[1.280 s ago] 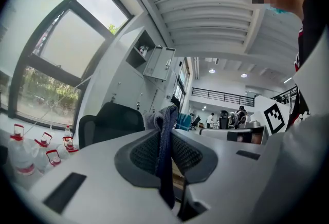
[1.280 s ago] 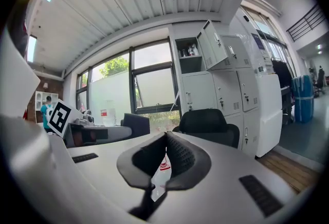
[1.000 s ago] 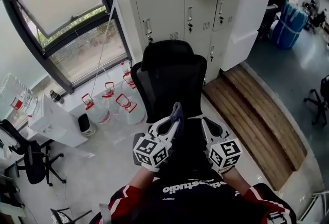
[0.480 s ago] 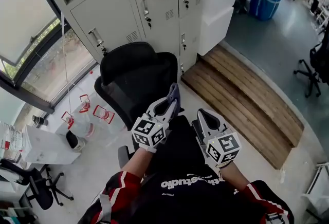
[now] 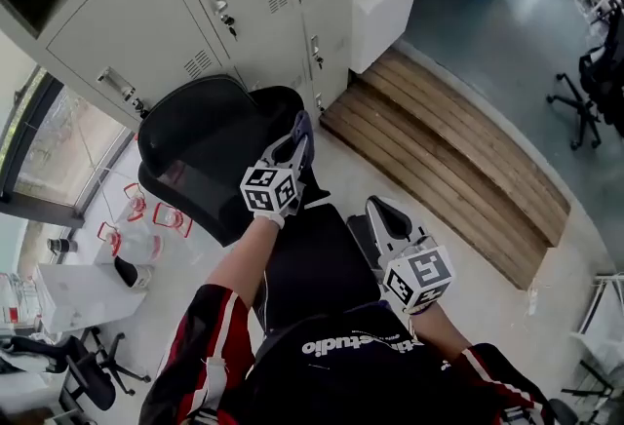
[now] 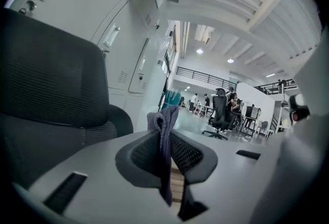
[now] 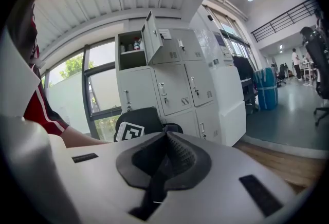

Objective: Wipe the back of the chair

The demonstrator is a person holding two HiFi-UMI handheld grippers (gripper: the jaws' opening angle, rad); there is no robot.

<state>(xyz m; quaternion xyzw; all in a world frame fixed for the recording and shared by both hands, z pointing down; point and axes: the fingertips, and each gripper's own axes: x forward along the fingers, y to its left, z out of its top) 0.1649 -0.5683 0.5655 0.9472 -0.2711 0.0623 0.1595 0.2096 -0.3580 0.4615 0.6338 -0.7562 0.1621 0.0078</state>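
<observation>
The black chair [image 5: 210, 155] stands ahead and to the left, just before the grey lockers [image 5: 146, 33], with its mesh back tilted toward the window side. The left gripper [image 5: 295, 142] reaches out over the right edge of that back, clenched on a purple-grey cloth [image 5: 305, 129]. In the left gripper view the cloth [image 6: 165, 130] stands pinched upright between the jaws, its folded top poking past the tips, and the chair back [image 6: 46, 84] fills the left side, close to the cloth. Whether cloth and chair touch I cannot tell. The right gripper [image 5: 376, 209] hangs nearer the person and to the right, well apart from the chair back. In its own view its jaws [image 7: 165, 141] are pressed together with nothing between them. A wooden step [image 5: 458, 170] runs along the right, and jugs [image 5: 146, 218] with red handles stand on the floor at the left, under the window
</observation>
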